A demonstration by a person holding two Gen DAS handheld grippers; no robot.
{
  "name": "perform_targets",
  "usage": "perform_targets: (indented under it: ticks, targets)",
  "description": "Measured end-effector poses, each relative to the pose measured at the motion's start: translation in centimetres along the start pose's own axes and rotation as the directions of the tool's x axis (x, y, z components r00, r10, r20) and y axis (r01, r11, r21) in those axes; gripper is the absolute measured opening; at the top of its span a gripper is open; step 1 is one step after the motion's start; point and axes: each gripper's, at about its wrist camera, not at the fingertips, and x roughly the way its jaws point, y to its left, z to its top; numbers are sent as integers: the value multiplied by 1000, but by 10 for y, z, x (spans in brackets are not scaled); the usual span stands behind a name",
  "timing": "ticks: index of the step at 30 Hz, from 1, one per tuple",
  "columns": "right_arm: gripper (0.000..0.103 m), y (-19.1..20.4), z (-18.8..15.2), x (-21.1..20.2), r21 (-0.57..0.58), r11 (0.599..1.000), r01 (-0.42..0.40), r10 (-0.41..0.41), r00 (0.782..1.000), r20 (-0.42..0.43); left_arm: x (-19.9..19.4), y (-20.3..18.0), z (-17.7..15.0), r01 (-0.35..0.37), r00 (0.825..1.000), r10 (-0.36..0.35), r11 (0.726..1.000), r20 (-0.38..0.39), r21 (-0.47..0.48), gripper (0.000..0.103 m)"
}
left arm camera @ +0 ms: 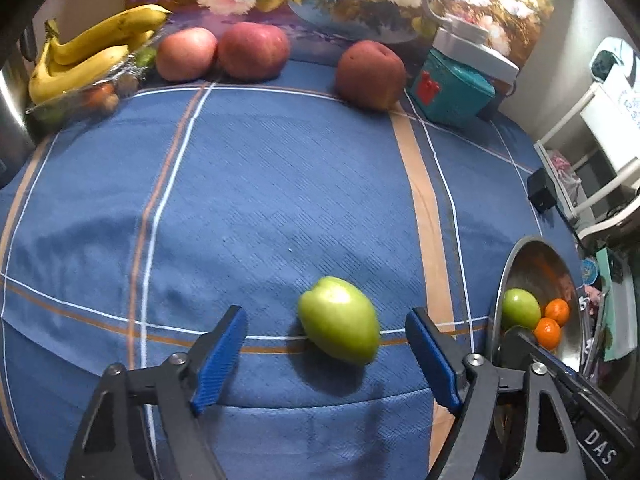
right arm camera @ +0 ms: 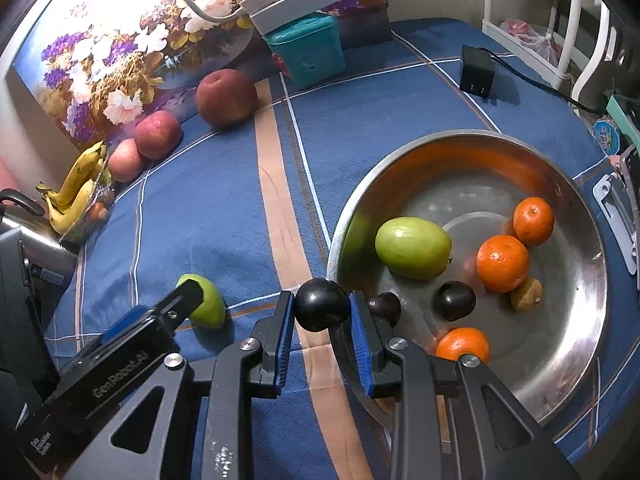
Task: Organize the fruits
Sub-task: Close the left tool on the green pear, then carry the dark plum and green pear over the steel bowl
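**Gripping a dark fruit at the bowl rim; left gripper wide around a green fruit**

Holding a small dark round fruit [right arm camera: 321, 309] between its blue pads, the right gripper [right arm camera: 322, 322] is clamped on it, with both pads pressing its sides. The fruit sits at the fingertips, directly above the near-left rim of the steel bowl [right arm camera: 568, 360]. Ahead and to the right of this gripper, inside the bowl, lie a green fruit [right arm camera: 413, 247], three oranges [right arm camera: 502, 263], two more dark fruits [right arm camera: 455, 301] and a small brown fruit [right arm camera: 526, 293].

The left gripper [left arm camera: 326, 330] stands apart, jaws wide. A green fruit on the cloth [left arm camera: 339, 320] lies between its fingertips on the blue checked bench cloth [left arm camera: 280, 184]; neither pad touches it, with a clear gap on each side, wider on the left.

Far ahead of the left gripper, along the floral backdrop, stand three red apples [left arm camera: 253, 50]. Ahead and to the far left lies a bunch of bananas [left arm camera: 92, 56]. A teal box [left arm camera: 454, 86] stands ahead to the right.
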Motion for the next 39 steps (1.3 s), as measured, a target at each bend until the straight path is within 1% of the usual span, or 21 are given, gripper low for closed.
perform_targets:
  ticks: [1,5,7,11,12,13,15,31,39]
  targets:
    - [29,0,0,0,1,1000,-2,2,1000,0,1,-2,0,1,1000,-1,1000,-1,5,76]
    - [29,-2,-1,-1,7,1000,-7,7,1000,0,2,-7,-1,10,1000,-10,1000,4,10,74]
    - [29,-2,-1,-1,4,1000,-8,8,1000,-1,3,-10,-1,9,1000,-9,1000,5,16,68]
    - [29,-1,0,0,-1,1000,-9,9,1000,-4,5,-9,0,14,1000,-14,1000,4,2,64]
    - [29,-1,0,0,-3,1000,-9,9,1000,-5,5,-8,0,18,1000,-18,1000,3,-4,61]
    - [29,0,-1,0,-4,1000,-8,8,1000,-6,5,-8,0,19,1000,-19,1000,3,-5,53]
    - [29,0,0,0,-6,1000,-7,7,1000,-7,5,-8,0,9,1000,-9,1000,3,-3,47]
    - [29,4,-1,4,-9,1000,3,-3,1000,-23,-2,-6,-4,5,1000,-5,1000,3,-11,46]
    - [29,1,1,-4,-5,1000,-4,4,1000,-6,-28,-6,-1,1,998,0,1000,67,-21,46]
